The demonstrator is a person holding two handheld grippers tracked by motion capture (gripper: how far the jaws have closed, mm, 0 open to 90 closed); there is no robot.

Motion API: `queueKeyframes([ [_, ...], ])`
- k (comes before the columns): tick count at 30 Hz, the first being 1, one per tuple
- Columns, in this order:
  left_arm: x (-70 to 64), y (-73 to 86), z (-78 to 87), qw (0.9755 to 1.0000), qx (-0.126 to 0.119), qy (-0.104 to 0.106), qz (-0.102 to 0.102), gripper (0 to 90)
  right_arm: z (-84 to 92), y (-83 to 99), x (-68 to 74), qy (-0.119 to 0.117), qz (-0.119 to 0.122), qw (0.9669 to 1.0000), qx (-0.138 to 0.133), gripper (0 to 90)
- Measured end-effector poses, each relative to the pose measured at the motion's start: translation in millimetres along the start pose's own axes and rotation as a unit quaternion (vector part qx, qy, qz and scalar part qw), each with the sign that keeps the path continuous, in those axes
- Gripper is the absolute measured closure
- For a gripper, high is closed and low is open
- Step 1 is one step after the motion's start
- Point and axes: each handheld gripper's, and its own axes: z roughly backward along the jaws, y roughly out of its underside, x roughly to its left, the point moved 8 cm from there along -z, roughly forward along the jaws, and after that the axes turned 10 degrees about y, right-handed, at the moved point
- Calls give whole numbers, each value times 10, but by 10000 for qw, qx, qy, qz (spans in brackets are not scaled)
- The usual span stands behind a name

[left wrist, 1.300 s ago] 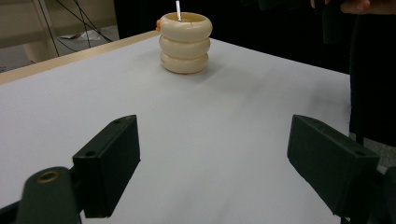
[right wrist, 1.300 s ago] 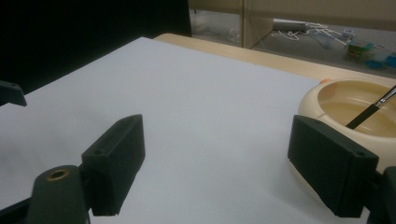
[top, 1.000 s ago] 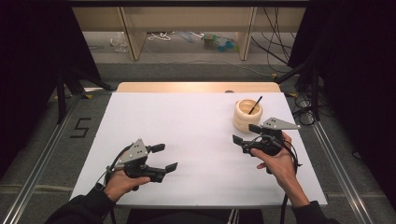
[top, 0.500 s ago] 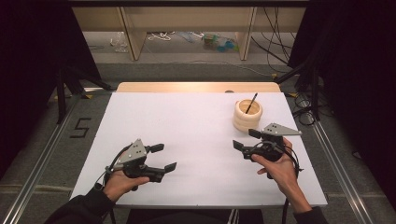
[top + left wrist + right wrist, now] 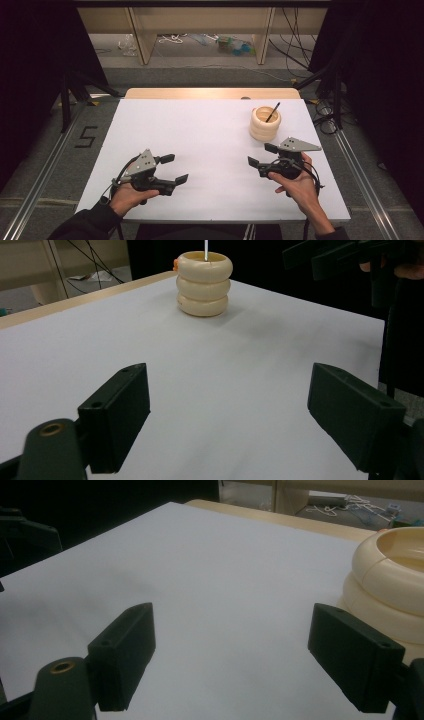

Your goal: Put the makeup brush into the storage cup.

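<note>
Two empty grippers wait over a white table [image 5: 210, 130], with a ringed cream holder at its far right.

The table is white, with a wooden strip [image 5: 200, 93] along its far edge. The left gripper [image 5: 174, 168] is held low in the left hand [image 5: 127, 196] near the front left, its jaws spread wide with nothing between them. In the left gripper view the jaws frame bare tabletop and the holder stands well off ahead. The right gripper [image 5: 262, 154] sits in the right hand [image 5: 300, 187] at the right side, jaws just as wide and empty, pointing across the table. The holder [image 5: 265, 123] stands upright just beyond it, close to its far jaw but apart. A thin dark stick [image 5: 272, 112] leans inside the holder, its end above the rim.
</note>
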Motion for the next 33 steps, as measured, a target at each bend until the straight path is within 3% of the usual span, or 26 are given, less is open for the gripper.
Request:
queueKeyframes([
  [5, -2, 5, 4, 10000, 10, -1, -2, 170, 34, 67, 49, -55, -32, 9999, 96, 190],
  [6, -2, 6, 4, 10000, 10, -4, 2, 170, 19, 71, 52, -50, -8, 10000, -1, 184],
  [7, 4, 5, 5, 9999, 31, 28, -94, 170, 34, 91, 55, -50, 4, 9999, 88, 176],
  [9, 3, 9, 7, 10000, 33, 24, -87, 170, 50, 116, 89, -117, -99, 9998, 126, 175],
  [22, -9, 20, 12, 10000, -24, 28, 33, 170, 144, 225, 64, 31, 21, 10000, 32, 170],
  [25, -7, 24, 23, 10000, 10, -18, 33, 170, 191, 276, 65, 44, 70, 9996, 253, 170],
  [26, -8, 24, 24, 10000, 9, -19, 34, 170, 168, 265, 68, 17, 84, 9999, 73, 170],
  [28, -2, 24, 32, 10000, 27, -17, -28, 170, 187, 291, 87, -23, 2, 9999, 154, 169],
  [29, -1, 24, 33, 10000, 19, -22, -10, 170, 190, 289, 69, 32, 123, 9999, 59, 169],
  [30, 1, 22, 34, 10000, 11, -25, 0, 170, 219, 303, 75, 24, 83, 9998, 172, 169],
  [33, 4, 28, 34, 10000, 31, -31, -11, 170, 240, 303, 96, -5, 45, 9999, 90, 169],
])
